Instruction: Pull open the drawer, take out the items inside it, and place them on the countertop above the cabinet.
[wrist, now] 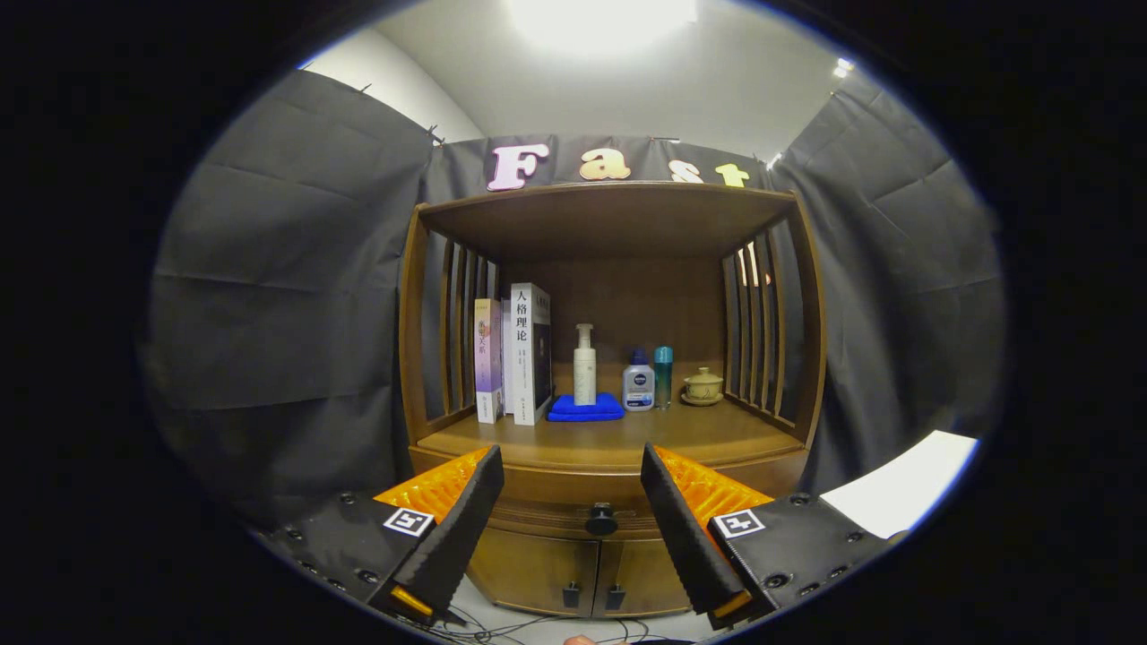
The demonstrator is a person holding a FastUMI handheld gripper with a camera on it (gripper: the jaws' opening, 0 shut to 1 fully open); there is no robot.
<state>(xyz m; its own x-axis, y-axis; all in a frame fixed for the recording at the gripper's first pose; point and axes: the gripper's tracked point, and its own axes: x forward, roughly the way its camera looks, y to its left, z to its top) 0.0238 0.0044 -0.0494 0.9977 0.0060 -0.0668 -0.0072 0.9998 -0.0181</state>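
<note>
Ahead of spread, empty gripper (572, 502): closed drawer (573, 520); countertop (618, 443) holds books (515, 354), bottles (584, 365).

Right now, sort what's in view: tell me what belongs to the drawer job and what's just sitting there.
Job:
- drawer knob, between the open fingers
- drawer, shut
- countertop
- gripper, open, holding nothing

Just sitting there:
- books
- pump bottle on blue cloth
- two small bottles
- lidded cup
- cabinet doors
</note>
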